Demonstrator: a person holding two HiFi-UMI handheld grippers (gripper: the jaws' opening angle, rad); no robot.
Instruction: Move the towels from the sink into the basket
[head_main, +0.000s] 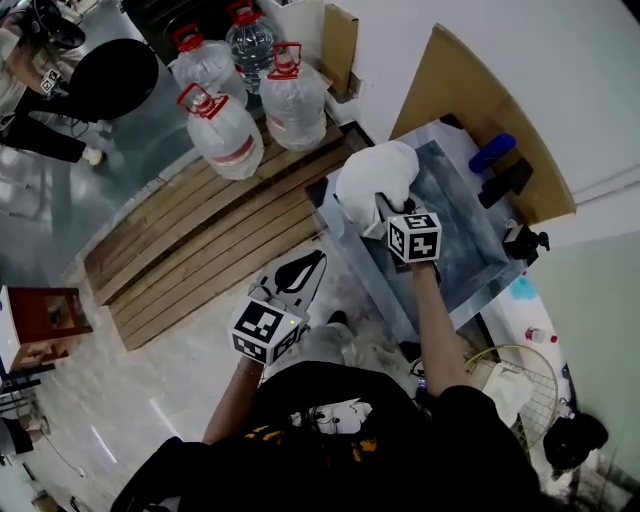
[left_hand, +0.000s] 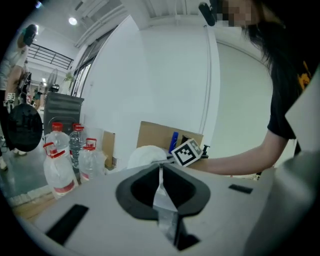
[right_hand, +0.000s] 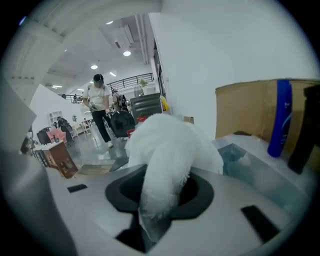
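Partly masking sink (head_main: 470, 235), towel (head_main: 372, 175) clenched in right tool (right_hand: 157, 210); left tool (left_hand: 161, 187) closed, empty.

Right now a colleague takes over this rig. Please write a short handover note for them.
Left tool: shut, empty, held low near the body.
Right tool: shut on the white towel, which is bunched at a corner of the sink.
Basket: at the person's right, with what looks like white cloth inside.
Done: the towel is gripped.
Left: carry it to the basket and release it. I see no other towel in the sink.
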